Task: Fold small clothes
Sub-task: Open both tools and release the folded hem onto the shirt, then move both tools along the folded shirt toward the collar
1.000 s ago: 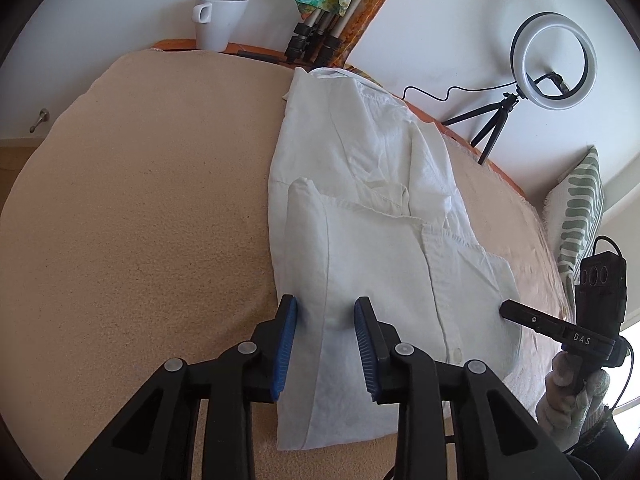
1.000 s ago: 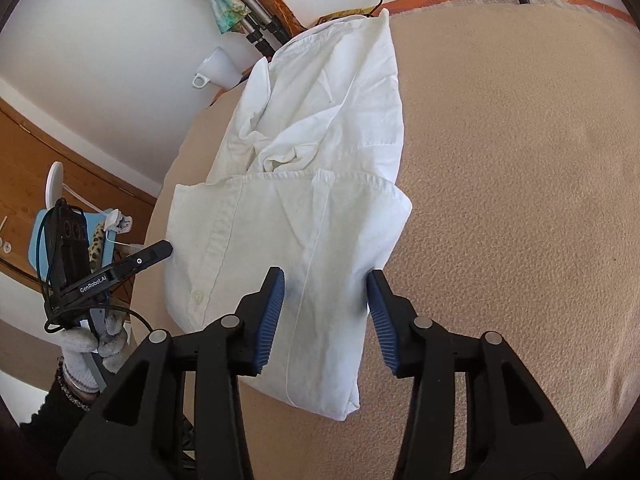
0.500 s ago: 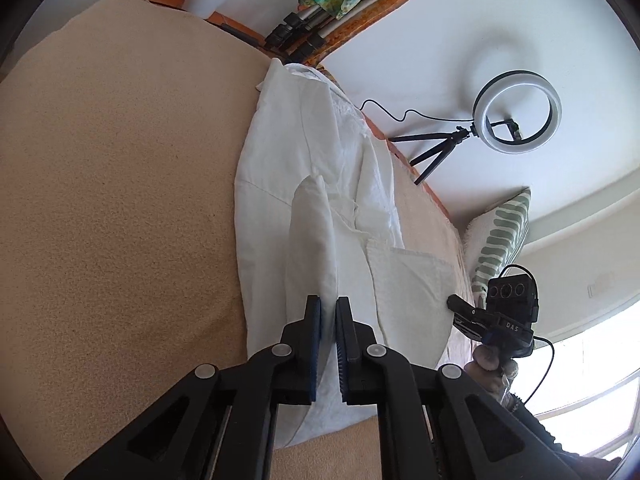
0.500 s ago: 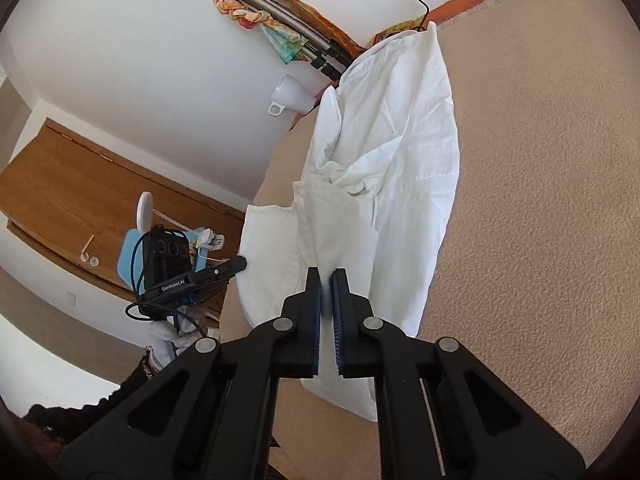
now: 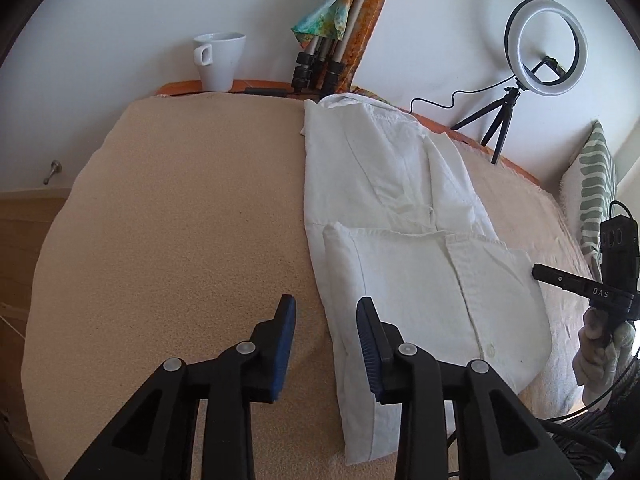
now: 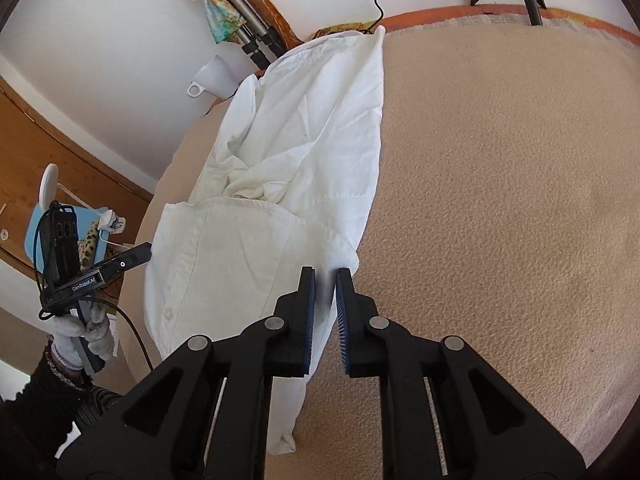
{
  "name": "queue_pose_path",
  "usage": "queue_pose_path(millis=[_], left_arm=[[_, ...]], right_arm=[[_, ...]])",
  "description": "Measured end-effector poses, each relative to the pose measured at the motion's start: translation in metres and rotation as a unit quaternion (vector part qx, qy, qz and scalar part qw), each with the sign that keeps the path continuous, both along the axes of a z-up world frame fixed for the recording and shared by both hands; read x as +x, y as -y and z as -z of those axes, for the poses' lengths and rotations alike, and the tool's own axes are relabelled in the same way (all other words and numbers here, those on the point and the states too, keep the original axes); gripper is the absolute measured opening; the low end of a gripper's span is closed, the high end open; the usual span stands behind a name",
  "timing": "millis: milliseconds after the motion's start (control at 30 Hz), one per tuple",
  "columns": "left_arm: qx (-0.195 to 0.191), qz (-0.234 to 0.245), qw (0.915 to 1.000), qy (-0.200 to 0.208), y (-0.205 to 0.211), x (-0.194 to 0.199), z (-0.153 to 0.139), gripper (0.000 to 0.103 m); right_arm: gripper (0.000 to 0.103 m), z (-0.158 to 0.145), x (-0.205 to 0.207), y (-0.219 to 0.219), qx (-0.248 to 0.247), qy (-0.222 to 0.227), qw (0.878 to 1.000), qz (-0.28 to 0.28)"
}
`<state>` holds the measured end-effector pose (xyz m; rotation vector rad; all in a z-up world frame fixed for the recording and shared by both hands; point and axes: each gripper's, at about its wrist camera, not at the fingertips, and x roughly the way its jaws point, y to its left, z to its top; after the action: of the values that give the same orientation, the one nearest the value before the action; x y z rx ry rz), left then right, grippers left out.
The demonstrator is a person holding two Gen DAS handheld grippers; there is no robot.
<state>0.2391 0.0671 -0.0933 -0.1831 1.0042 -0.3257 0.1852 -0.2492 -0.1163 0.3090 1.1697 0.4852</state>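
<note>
The shirt (image 5: 400,240) lies lengthwise on the blanket (image 5: 180,220). Behind the shirt's far end stand a tripod bundle (image 5: 320,60), with a mug (image 5: 218,60) to its left and a ring light (image 5: 546,46) to its right.

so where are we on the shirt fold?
Done: the white shirt lies on the beige blanket with its near part already folded over the body, button placket up. In hand: both tools are letting go. The left tool is opening with no cloth between its pads; the right tool is opening with a fold still between them. Left: the far half is rumpled and unfolded.
</note>
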Motion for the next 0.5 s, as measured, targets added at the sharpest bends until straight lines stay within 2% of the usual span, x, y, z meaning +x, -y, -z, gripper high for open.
queue_pose_path(millis=[100, 200, 267, 333, 500], left_arm=[[-0.016, 0.007, 0.9996, 0.022, 0.002, -0.007, -0.011, 0.03], [0.002, 0.03, 0.9991, 0.031, 0.015, -0.007, -0.008, 0.03], [0.009, 0.036, 0.9992, 0.017, 0.023, -0.001, 0.002, 0.03], [0.025, 0.041, 0.9989, 0.004, 0.03, 0.004, 0.012, 0.03], [0.056, 0.047, 0.9973, -0.011, 0.035, 0.007, 0.031, 0.034]], right_arm=[[0.013, -0.026, -0.013, -0.004, -0.019, 0.048, 0.999, -0.002], [0.013, -0.039, -0.025, -0.016, -0.01, 0.072, 0.997, -0.027], [0.013, -0.037, -0.029, -0.032, -0.038, 0.084, 0.994, -0.051], [0.013, -0.028, -0.027, -0.045, -0.052, 0.076, 0.993, -0.07], [0.013, -0.008, -0.019, -0.057, -0.084, 0.068, 0.991, -0.083]])
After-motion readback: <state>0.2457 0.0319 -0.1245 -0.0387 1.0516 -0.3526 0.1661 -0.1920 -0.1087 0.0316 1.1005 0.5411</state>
